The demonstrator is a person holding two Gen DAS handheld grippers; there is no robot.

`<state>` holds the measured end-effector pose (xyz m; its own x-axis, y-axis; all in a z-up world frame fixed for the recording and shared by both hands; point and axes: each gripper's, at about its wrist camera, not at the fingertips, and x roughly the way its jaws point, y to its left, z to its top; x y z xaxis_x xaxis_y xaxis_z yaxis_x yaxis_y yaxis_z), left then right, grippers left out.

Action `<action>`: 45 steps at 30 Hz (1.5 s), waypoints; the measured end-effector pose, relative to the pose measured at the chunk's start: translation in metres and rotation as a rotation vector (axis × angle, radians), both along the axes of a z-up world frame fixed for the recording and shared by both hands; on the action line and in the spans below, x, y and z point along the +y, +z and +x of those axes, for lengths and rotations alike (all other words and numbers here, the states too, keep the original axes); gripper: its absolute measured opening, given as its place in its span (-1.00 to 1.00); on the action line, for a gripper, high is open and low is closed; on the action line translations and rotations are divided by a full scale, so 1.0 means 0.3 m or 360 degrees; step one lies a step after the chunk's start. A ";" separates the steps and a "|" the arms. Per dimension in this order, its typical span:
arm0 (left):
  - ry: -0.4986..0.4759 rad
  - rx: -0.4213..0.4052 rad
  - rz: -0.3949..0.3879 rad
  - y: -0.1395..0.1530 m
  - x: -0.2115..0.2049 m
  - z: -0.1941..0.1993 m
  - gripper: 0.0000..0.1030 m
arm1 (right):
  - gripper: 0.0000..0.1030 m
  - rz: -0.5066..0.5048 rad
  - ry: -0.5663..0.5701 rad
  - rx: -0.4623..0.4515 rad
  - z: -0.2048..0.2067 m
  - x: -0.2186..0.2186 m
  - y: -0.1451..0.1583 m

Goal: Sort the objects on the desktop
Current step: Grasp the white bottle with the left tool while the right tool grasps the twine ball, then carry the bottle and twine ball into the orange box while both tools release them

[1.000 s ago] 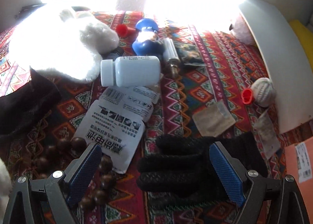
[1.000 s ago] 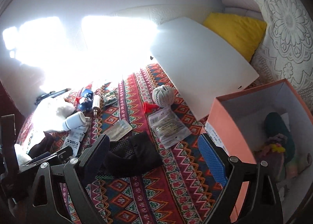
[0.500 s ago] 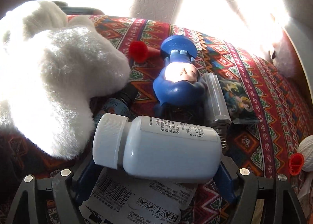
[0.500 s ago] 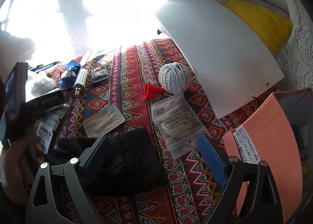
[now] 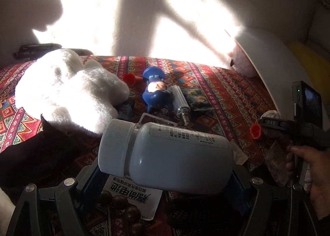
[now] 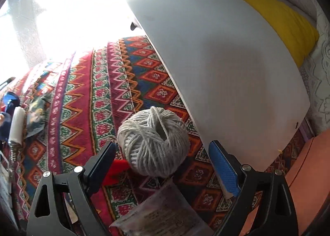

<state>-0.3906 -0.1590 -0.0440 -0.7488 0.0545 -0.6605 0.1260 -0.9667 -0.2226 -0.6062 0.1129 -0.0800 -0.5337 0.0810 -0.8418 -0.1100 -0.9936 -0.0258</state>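
A white pill bottle [image 5: 171, 157] lies sideways between the fingers of my left gripper [image 5: 165, 174], which is shut on it and holds it above the patterned cloth [image 5: 216, 91]. My right gripper [image 6: 162, 147] is open, its blue-padded fingers on either side of a grey ball of twine [image 6: 153, 141] that rests on the cloth. A gap shows on each side of the ball. A red cone [image 6: 117, 168] lies beside the ball, at the left finger. In the left wrist view a hand [image 5: 309, 166] holds the right gripper's body at the far right.
A white plush toy [image 5: 68, 91], blue figure [image 5: 156, 89], bulb [image 5: 181, 100], black cloth [image 5: 31, 153], battery packet [image 5: 134, 196] and wooden beads [image 5: 119, 203] lie around. A white board [image 6: 226, 71] leans at the right, near an orange box [image 6: 305, 174] and plastic packet [image 6: 165, 211].
My left gripper went forward over the black glove, shut on the pill bottle and raised it. My right gripper moved from the box side up to the twine ball.
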 end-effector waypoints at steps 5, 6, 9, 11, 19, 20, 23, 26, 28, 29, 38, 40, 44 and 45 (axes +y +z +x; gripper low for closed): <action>-0.0002 0.0024 0.0049 0.069 -0.020 0.131 0.62 | 0.21 -0.0413 0.0034 0.0103 0.142 0.062 0.073; -0.0002 0.0033 0.0057 0.084 -0.012 0.169 0.62 | 0.21 -0.0445 0.0066 0.0146 0.203 0.058 0.108; -0.0004 0.0053 0.0093 0.126 0.010 0.290 0.62 | 0.21 -0.0474 0.0146 0.0204 0.388 0.026 0.216; -0.0010 0.0058 0.0132 0.150 0.030 0.367 0.62 | 0.21 -0.0527 0.0198 0.0276 0.527 0.012 0.300; -0.0053 0.0098 0.0073 0.261 0.138 0.628 0.63 | 0.22 -0.0598 0.0083 0.0478 1.002 0.038 0.446; -0.0060 0.0109 0.0061 0.275 0.156 0.654 0.63 | 0.22 -0.0593 0.0079 0.0490 1.036 0.034 0.453; -0.0095 0.0119 0.0044 0.307 0.219 0.708 0.63 | 0.22 -0.0559 0.0097 0.0568 1.130 0.034 0.508; -0.0149 0.0132 0.0028 0.335 0.305 0.739 0.63 | 0.22 -0.0511 0.0111 0.0670 1.233 0.060 0.586; -0.0206 0.0135 0.0021 0.350 0.375 0.750 0.63 | 0.23 -0.0498 0.0100 0.0750 1.298 0.095 0.640; -0.0239 0.0136 0.0014 0.357 0.415 0.751 0.63 | 0.23 -0.0490 0.0082 0.0791 1.324 0.119 0.664; -0.0606 0.0210 -0.0037 0.458 0.869 0.673 0.63 | 0.23 -0.0367 -0.0382 0.1195 1.592 0.540 0.836; -0.0688 0.0229 -0.0041 0.479 0.972 0.644 0.63 | 0.23 -0.0324 -0.0517 0.1252 1.648 0.640 0.844; -0.0835 0.0251 -0.0039 0.492 1.169 0.570 0.63 | 0.23 -0.0254 -0.0750 0.1335 1.743 0.812 0.834; -0.0867 0.0251 -0.0047 0.486 1.211 0.546 0.63 | 0.23 -0.0249 -0.0774 0.1329 1.739 0.845 0.826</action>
